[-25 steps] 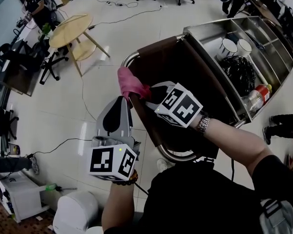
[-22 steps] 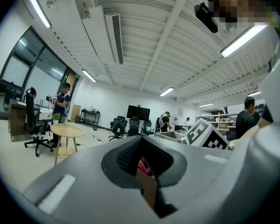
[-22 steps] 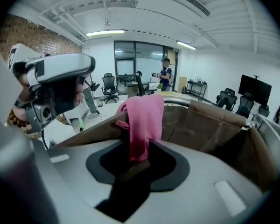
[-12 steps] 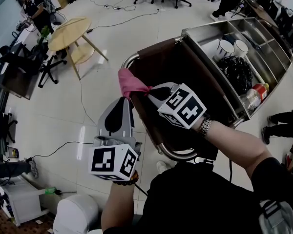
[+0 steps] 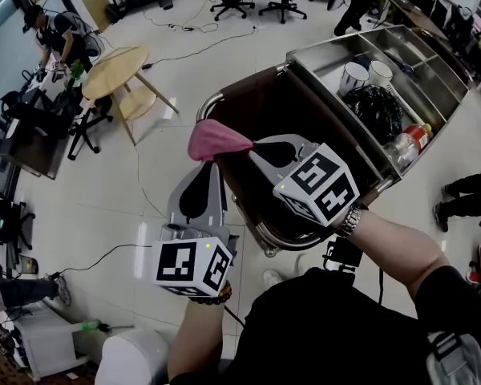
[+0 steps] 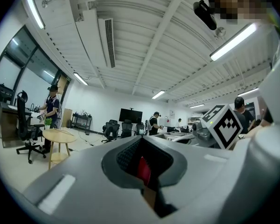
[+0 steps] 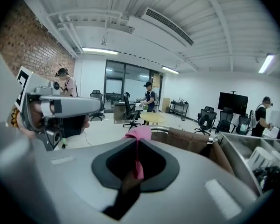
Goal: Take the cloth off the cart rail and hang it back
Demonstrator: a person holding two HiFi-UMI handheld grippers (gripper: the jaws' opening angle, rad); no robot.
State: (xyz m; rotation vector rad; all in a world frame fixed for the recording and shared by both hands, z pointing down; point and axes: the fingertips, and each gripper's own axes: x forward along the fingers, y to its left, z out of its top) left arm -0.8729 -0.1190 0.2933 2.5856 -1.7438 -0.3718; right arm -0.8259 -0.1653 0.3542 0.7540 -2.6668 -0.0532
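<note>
- Right hand-held gripper (image 5: 252, 145) is clamped on the pink cloth (image 5: 212, 139); its jaws have just been closing, with a cloth corner pinched between them
- Left hand-held gripper (image 5: 206, 167): jaws together, nothing clamped as far as I can tell; tips sit just near of the cloth
- Cloth bunches left of the right tips, above the cart rail (image 5: 266, 245); looks lifted clear
- Step in hand: re-hang; keep the clamp firm, carry the bulk across the rail, and release only once it hangs evenly on both sides

Bright, even light falls from ceiling strip lights (image 6: 233, 41), and the glossy floor (image 5: 104, 207) shows pale glare. All views bend strongly at the edges, with dark corners in both gripper views. Close up, the right tongs (image 7: 136, 158) look soft.
</note>
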